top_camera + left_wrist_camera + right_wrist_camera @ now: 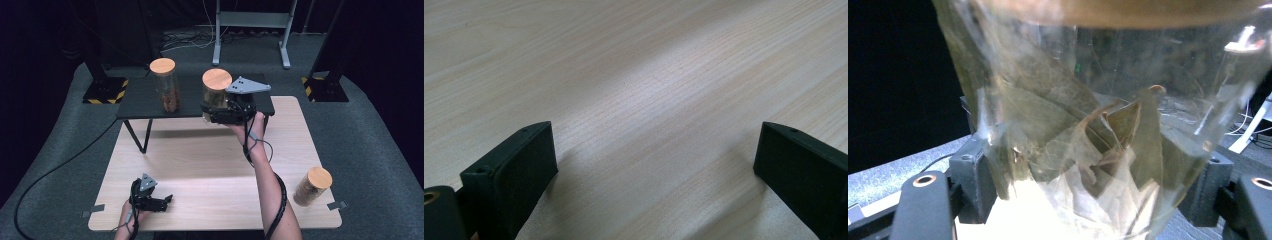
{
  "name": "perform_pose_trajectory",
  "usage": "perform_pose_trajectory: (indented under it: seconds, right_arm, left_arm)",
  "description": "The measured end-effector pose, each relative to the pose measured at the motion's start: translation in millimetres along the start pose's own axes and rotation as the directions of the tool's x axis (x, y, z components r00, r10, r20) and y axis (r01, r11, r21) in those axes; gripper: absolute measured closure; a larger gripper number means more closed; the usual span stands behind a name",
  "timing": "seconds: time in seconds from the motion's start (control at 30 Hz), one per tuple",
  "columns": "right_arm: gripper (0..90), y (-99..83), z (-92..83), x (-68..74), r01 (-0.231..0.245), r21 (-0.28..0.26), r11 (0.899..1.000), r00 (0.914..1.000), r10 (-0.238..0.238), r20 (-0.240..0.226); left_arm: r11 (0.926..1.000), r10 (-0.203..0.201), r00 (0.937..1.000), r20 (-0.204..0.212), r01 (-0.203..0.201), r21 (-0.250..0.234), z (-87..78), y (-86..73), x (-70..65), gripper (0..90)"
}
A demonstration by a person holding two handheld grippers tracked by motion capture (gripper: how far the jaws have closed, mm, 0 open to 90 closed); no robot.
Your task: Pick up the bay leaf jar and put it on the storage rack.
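Clamped around a glass jar, the right gripper has its two black jaws pressed against the jar's clear, curved wall, one on each side. From the right gripper view the jar shows dry, flat, olive-green leaves packed behind the glass, crinkled and overlapping, with the underside of its round wooden lid at the top edge. In the high view that lid is a smooth, pale-orange disc just above the gripper's grey three-cornered plate. The right forearm stretches forward across the light wooden table, wrist raised, holding the jar at the near edge of a small black shelf on thin legs.

Farther along that shelf, to the gripper's left, stands a second jar, tall and cylindrical with the same wooden lid and reddish-brown contents. Well behind the right gripper, near the table's right corner, sits a third jar with brown filling.

Low at the table's near edge, the left gripper rests in the left hand, well apart from all jars. Its own view shows blunt, matte black jaws standing wide apart with nothing between them, above fine straight wood grain.
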State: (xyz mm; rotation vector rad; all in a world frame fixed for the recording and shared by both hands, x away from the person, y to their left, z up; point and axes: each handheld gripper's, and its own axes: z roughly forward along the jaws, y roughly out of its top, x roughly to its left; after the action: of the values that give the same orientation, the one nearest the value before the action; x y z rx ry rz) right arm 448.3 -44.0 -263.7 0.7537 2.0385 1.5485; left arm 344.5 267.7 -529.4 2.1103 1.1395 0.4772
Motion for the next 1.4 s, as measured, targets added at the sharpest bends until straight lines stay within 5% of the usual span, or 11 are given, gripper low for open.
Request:
perform_pose_trajectory:
  seconds: [1.4]
  right_arm:
    - [25.0, 16.2, 34.6, -17.0, -0.035, 0.068, 0.997, 0.9993, 0.034, 0.016]
  left_arm:
    - [1.0000, -0.001, 1.0000, 0.001, 0.001, -0.002, 0.0, -0.1, -0.2, 2.8]
